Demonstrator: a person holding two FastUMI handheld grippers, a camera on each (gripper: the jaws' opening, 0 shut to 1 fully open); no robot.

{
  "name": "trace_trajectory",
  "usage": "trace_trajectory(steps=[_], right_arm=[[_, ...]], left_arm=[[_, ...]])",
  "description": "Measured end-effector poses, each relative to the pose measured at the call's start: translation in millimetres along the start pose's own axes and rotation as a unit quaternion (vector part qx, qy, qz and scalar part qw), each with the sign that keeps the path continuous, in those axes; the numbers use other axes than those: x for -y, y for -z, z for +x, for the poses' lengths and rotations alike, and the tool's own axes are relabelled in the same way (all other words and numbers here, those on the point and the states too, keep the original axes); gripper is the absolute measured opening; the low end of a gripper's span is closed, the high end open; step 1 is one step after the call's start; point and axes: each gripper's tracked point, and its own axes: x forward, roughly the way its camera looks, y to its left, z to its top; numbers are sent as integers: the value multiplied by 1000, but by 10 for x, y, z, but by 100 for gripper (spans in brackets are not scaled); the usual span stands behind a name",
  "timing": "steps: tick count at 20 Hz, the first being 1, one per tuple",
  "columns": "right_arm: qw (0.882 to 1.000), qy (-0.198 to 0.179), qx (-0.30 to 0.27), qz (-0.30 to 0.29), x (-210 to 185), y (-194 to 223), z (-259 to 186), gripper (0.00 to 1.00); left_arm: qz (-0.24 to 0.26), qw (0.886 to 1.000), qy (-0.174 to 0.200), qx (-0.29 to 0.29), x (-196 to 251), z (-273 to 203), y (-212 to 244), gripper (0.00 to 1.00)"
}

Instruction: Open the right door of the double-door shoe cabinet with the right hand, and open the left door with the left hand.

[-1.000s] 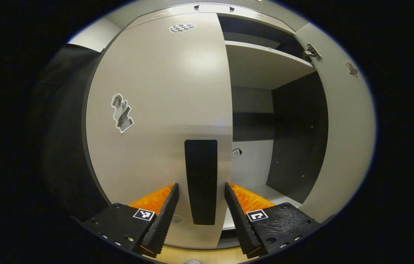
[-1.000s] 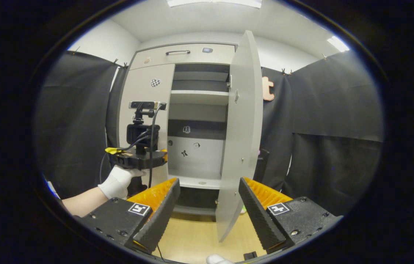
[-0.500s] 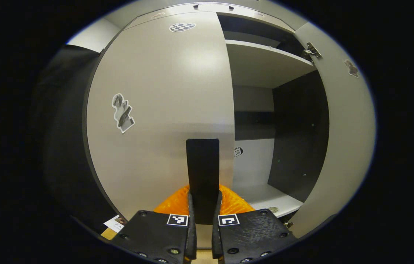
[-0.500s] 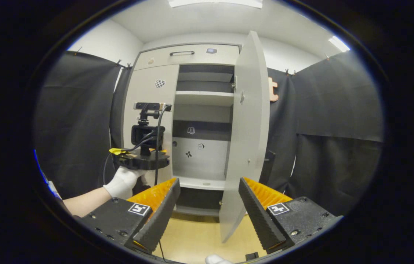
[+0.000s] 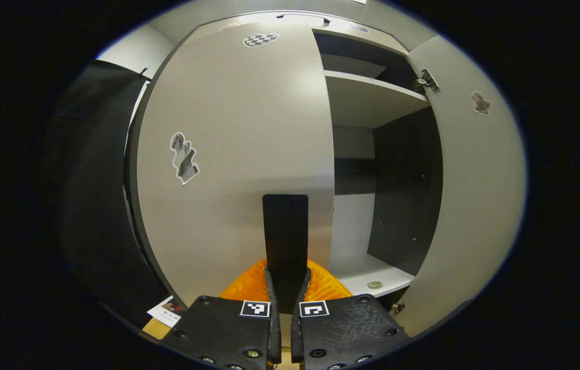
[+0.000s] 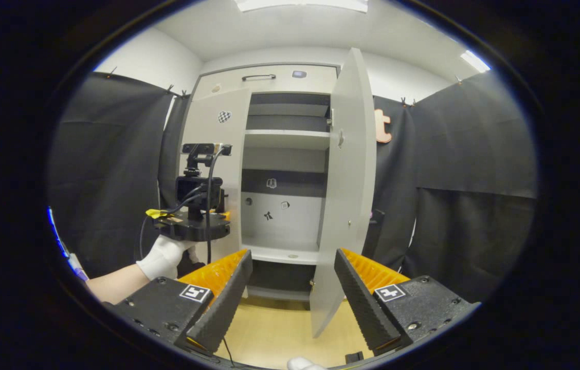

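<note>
The left gripper (image 5: 285,288) clamps the black handle (image 5: 285,241) at the left door's (image 5: 238,154) six o'clock; the door looks slightly ajar. The right gripper (image 6: 292,288) hangs spread, level, before the open right door (image 6: 346,195).

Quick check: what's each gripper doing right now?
Left gripper: shut on the left door's black handle.
Right gripper: open, holding nothing, back from the open right door.

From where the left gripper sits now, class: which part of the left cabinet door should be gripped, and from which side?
Grip the black vertical handle near the left door's free edge, head-on from the front, one finger each side. It is a narrow upright strip, so it fits between the fingers; the left gripper is already shut on it.
</note>
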Motion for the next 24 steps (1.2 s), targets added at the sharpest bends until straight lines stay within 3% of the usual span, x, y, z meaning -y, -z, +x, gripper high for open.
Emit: trace_trajectory(steps=[12, 20, 21, 24], right_arm=[[1000, -27, 5, 1, -426, 58, -298, 99], [999, -46, 9, 1, -718, 61, -430, 100], [999, -50, 10, 1, -764, 66, -441, 99], [998, -57, 11, 2, -841, 71, -478, 100]], left_arm=[[1, 1000, 13, 3, -272, -585, 92, 6], [-8, 1000, -12, 9, -778, -1083, 128, 6], [-10, 1000, -14, 7, -848, -1131, 138, 0], [-5, 1000, -29, 7, -1117, -1300, 157, 0]])
